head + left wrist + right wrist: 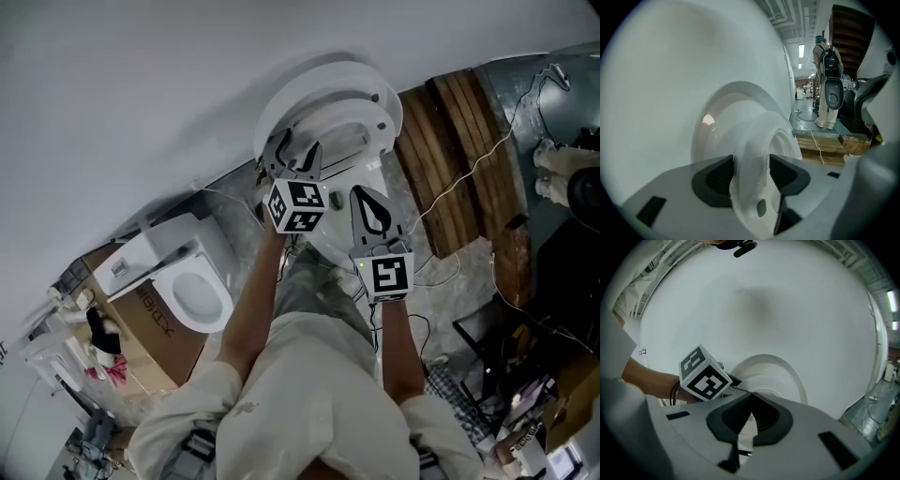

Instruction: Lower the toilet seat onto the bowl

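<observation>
toilet seat (373,120) between jaws of left gripper (294,156) (upright against lid (319,81)) | right gripper (366,199) just right

Wht wall (141,94), wood pallet (450,169)

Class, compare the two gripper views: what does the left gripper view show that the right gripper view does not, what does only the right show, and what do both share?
Only the left gripper view: the seat rim gripped between the left gripper's jaws, a pallet, and a distant standing person.
Only the right gripper view: the right gripper shut on nothing, the left gripper's cube, and a forearm.
Both: the raised lid and the white wall.
</observation>
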